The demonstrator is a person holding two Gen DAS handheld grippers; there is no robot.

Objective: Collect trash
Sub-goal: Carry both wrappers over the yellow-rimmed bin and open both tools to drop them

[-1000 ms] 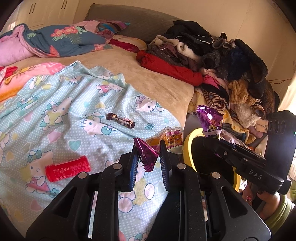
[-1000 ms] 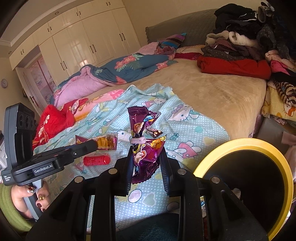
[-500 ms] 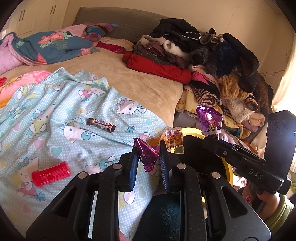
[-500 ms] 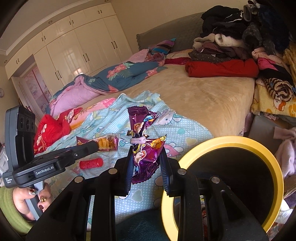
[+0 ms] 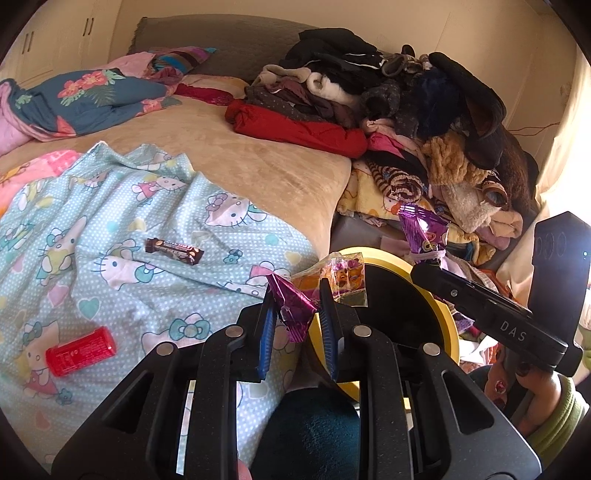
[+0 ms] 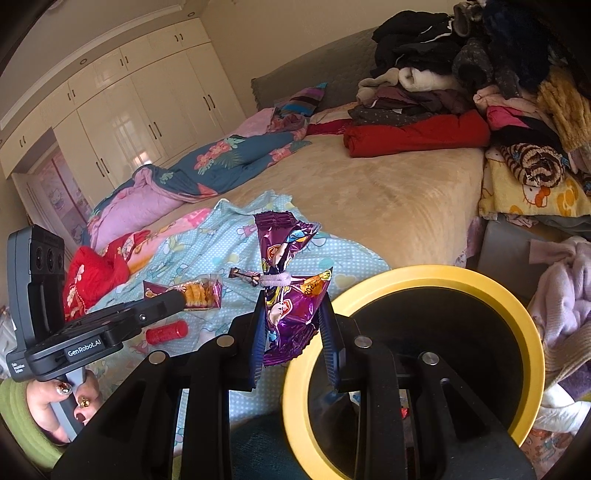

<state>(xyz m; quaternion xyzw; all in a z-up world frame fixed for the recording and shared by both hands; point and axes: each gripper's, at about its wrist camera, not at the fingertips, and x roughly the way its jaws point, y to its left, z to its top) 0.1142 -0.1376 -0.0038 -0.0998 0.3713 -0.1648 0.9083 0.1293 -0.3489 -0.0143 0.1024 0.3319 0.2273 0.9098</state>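
A wide bed (image 6: 388, 192) with a tan plush cover fills most of the room. A grey padded headboard (image 5: 221, 37) stands against a cream wall (image 5: 461, 44). Tall white wardrobes (image 6: 140, 118) with dark handles run along the side wall, under a cream ceiling (image 6: 92, 33). A pale blue cartoon sheet (image 5: 110, 221) and a floral quilt (image 6: 229, 155) lie on the bed, and a heap of clothes (image 5: 406, 110) is piled on one side. Strong daylight glares in at the edge beside the heap.
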